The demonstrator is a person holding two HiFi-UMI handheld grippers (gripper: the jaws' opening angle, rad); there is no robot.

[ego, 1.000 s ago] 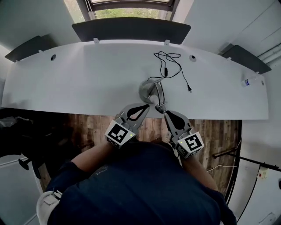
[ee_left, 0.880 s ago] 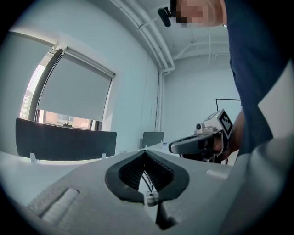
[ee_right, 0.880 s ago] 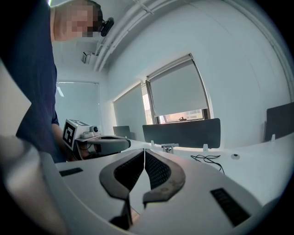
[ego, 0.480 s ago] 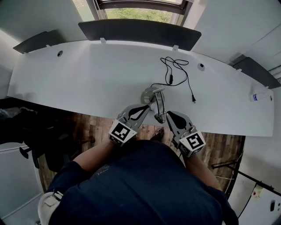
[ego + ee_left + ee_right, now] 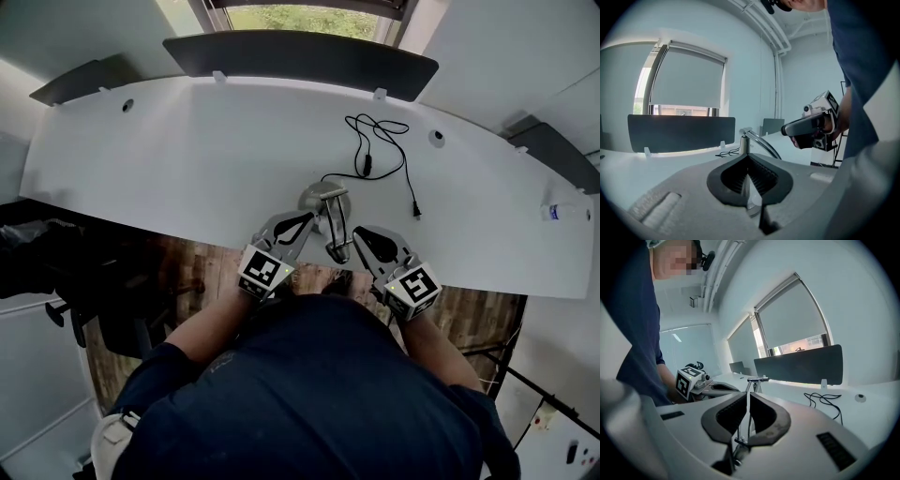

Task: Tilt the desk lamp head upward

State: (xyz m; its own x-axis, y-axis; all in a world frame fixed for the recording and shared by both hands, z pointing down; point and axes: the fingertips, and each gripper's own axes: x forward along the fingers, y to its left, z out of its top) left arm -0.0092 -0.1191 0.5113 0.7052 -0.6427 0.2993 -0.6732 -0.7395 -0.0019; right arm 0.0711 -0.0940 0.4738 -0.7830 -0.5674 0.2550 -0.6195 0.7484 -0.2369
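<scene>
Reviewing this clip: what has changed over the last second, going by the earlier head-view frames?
Both grippers have sunk a little and edged forward to the desk lamp. The left gripper is now at its base, and the right gripper is just to the right of its arm. Nothing was gripped or released; both jaws stayed shut and empty. The lamp, its black cable and the desk look unmoved.

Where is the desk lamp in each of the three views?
Head view: desk lamp at the near edge of the desk, centre.
Left gripper view: desk lamp at centre, just above the jaws.
Right gripper view: desk lamp at centre, above the jaws.
Shared landmark: black cable on the desk beyond it.
</scene>
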